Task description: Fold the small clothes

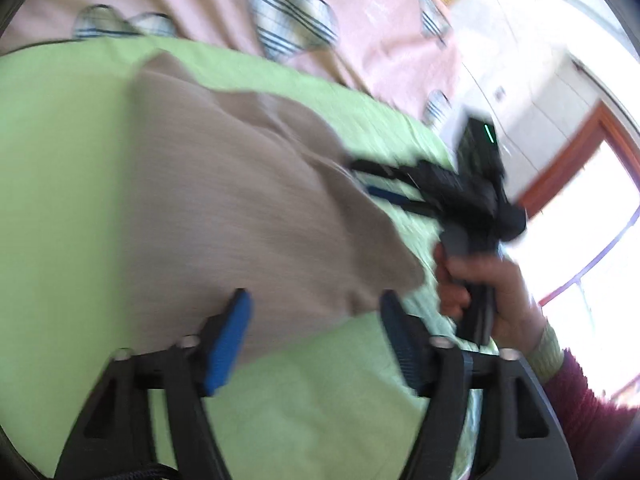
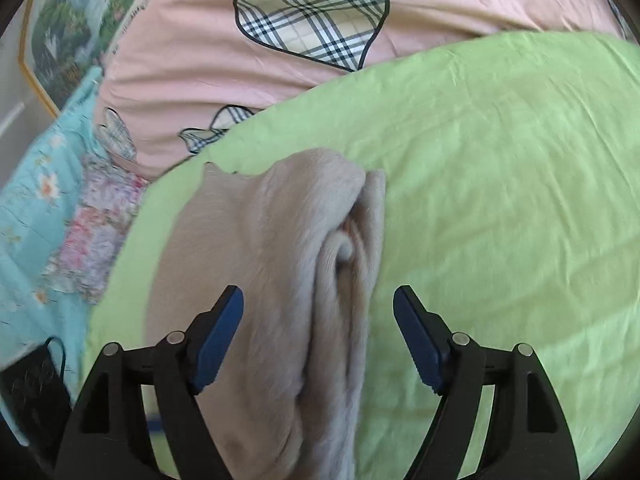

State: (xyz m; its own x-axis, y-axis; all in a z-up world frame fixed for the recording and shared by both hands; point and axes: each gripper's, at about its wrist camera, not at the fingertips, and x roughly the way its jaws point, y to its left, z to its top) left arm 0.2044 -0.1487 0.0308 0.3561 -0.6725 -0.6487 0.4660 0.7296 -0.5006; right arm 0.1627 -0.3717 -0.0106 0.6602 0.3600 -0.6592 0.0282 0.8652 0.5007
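A beige garment [image 2: 272,280] lies folded lengthwise on a green sheet [image 2: 500,200], which is spread over a pink bedcover with plaid hearts [image 2: 312,16]. Taking the garment as the landmark, the right tongs [image 2: 318,338] hang over its near end, spread wide with a blue pad on either side of the cloth and nothing pinched between them. In the left wrist view, which is blurred, the left tongs [image 1: 316,340] are also spread, empty, just above the garment's [image 1: 240,200] near edge. Beyond the garment's right side the person's right hand [image 1: 480,292] grips the handle of the other tool. Left of the garment, off the sheet, sits floral turquoise bedding [image 2: 48,200].
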